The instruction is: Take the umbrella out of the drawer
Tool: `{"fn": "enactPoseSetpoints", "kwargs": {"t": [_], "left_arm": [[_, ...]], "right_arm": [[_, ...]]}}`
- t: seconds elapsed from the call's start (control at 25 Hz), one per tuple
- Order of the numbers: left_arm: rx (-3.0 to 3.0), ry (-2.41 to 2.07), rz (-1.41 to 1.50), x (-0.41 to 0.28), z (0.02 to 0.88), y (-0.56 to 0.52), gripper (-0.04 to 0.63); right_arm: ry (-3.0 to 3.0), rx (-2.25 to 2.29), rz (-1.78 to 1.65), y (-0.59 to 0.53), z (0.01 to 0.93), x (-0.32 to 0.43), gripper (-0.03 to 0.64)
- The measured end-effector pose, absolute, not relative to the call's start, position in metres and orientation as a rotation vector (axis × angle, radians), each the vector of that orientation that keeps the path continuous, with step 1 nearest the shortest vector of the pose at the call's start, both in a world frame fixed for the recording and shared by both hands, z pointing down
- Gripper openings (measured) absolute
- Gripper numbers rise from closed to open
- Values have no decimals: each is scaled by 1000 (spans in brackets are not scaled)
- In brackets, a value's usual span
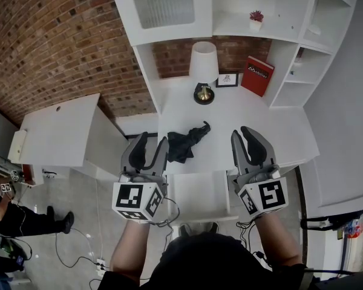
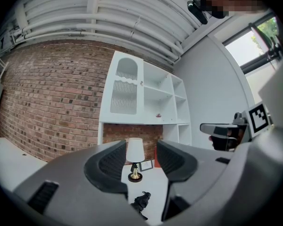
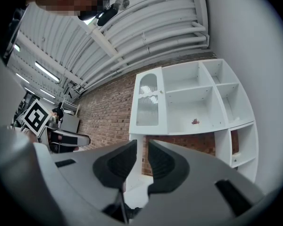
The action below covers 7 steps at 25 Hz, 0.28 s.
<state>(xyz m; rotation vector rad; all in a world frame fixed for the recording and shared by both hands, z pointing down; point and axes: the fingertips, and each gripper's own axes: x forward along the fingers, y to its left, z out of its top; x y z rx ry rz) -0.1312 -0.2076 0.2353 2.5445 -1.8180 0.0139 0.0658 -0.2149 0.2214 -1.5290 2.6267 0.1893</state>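
Black umbrella (image 1: 187,142) lying collapsed on the white surface (image 1: 254,119), frame centre
Left hand-held gripper (image 1: 152,141), just lower left of it: jaws apart, empty. Right hand-held gripper (image 1: 242,133), to its right: jaws narrowly apart, empty. Lamp (image 1: 203,62) above centre

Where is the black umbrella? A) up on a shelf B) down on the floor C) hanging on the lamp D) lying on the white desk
D: the umbrella lies folded on the white desk, in front of the lamp.
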Motion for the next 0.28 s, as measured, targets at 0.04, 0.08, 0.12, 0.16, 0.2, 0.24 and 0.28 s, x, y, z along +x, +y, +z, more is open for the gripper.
{"fn": "enactPoseSetpoints", "kwargs": {"t": [0.04, 0.08, 0.12, 0.16, 0.2, 0.24, 0.28], "left_arm": [[2545, -1819, 14, -130, 235, -208, 202], [2544, -1819, 14, -129, 235, -208, 202], [2544, -1820, 14, -127, 235, -208, 202], [2543, -1821, 15, -126, 235, -208, 202], [2542, -1823, 15, -124, 235, -208, 202], [2541, -1824, 16, -122, 235, -208, 202], [2540, -1826, 17, -121, 235, -209, 202]], "right_arm": [[2628, -1526, 187, -215, 222, 67, 71], [2629, -1524, 185, -215, 222, 68, 71], [2630, -1521, 184, -216, 222, 69, 71], [2631, -1518, 183, -216, 222, 70, 71], [2631, -1516, 183, -216, 222, 72, 71], [2632, -1514, 183, -216, 221, 73, 71], [2633, -1512, 183, -217, 221, 75, 71]]}}
